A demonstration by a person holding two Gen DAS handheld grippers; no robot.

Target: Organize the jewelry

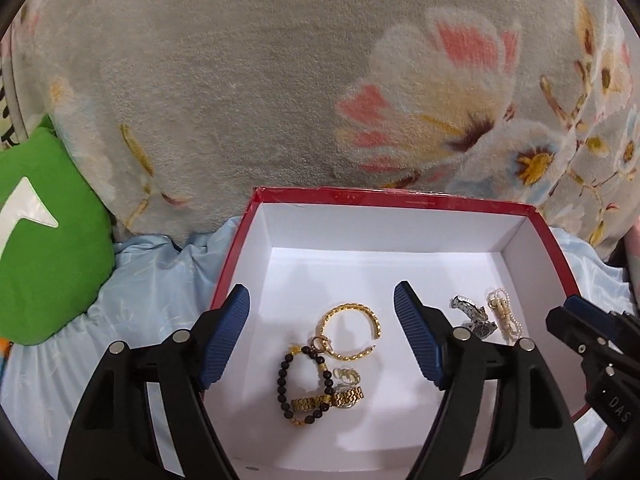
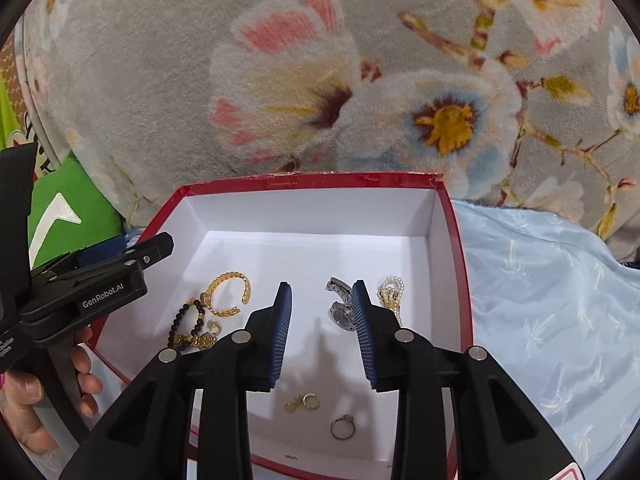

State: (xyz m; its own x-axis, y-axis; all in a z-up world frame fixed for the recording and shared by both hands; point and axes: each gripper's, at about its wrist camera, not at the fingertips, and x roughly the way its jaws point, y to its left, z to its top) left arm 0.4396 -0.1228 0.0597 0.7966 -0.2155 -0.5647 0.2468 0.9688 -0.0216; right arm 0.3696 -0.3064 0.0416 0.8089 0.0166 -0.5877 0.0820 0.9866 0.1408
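Looking down into the red box, we find nearly all the jewelry already lying on its white floor. On its left side a gold cuff bracelet, a black bead bracelet, a gold link watch band and a small pale ring sit touching in a loose cluster. On the right side a silver watch lies just beside a pearl strand. Nearer the front wall, the right wrist view shows a small gold earring and a silver ring, a little apart from each other.

Our left gripper hangs over the gold cluster with its blue pads spread wide and nothing between them. Our right gripper is parted about halfway over the bare floor beside the watch, also carrying nothing.

We judge the gathering largely done, since no jewelry shows on the pale blue sheet or the floral blanket. What may remain is tidying the pieces inside the box, or closing it; no lid is in view.
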